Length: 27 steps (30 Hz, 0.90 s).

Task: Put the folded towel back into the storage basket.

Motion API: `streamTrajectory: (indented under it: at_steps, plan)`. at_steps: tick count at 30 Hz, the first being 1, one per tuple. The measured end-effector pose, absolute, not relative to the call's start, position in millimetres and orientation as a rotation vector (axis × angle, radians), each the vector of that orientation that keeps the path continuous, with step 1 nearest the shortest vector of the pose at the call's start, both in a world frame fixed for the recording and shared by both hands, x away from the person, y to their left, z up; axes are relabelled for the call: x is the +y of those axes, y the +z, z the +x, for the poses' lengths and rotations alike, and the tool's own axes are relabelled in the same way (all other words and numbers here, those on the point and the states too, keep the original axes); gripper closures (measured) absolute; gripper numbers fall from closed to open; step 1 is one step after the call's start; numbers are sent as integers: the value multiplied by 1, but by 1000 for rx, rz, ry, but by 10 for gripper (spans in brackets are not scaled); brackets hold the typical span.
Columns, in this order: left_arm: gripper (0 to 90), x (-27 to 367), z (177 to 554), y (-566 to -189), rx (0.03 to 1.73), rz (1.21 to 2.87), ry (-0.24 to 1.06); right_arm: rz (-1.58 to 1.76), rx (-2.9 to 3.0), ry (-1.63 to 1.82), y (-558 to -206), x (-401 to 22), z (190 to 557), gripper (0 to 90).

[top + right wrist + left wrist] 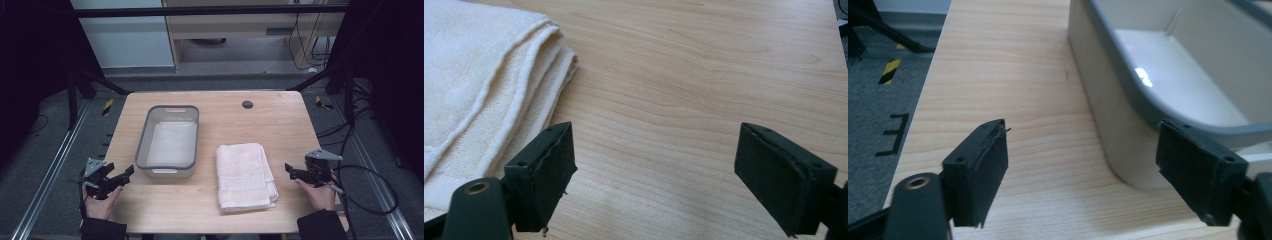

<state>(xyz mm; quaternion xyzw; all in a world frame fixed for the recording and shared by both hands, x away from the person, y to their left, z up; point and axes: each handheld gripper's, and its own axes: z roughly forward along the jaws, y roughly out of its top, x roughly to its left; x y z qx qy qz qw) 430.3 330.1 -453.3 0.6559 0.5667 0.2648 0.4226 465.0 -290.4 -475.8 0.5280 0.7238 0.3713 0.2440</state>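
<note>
So I've got my left gripper (127, 174) sitting at the near left corner of the table, jaws spread wide with nothing between them. Through the left gripper view (1082, 165) the pads (989, 162) frame bare wood, and the near corner of the tub (1113, 125) sits just ahead, close to the right-hand pad but not touching it. My right gripper (290, 170) is over at the near right edge, jaws also wide apart and empty, pointing in toward the towel (245, 176). In the right gripper view (655, 167) the towel's folded edge (499, 90) lies just off the left pad.

The tub (145, 132) is a shallow rectangular bin, whitish walls with a grey rim and handle slots at both short ends, nothing inside it. It sits left of centre on the table. The towel is cream or off-white, folded into a long rectangle with several layers showing at the edge and a woven band pattern near the closer end. It lies just right of the tub, apart from it, toward my side.

The table (280, 120) is light wood grain with a small dark round cap (247, 104) near the far edge. Around it there's grey carpet (45, 150), black frame legs, yellow-black striped tape (107, 106) on the floor, and cables (370, 175) trailing off to the right. Can't read any labels or writing anywhere.
</note>
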Motion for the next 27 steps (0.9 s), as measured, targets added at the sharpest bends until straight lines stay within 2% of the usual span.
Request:
streamTrajectory:
  at_steps: [27]
  plan:
    - [280, 291, 417, -426, 1256, 1633, 655, 1365, 1916, 1145, -448, -282, 461, 205]
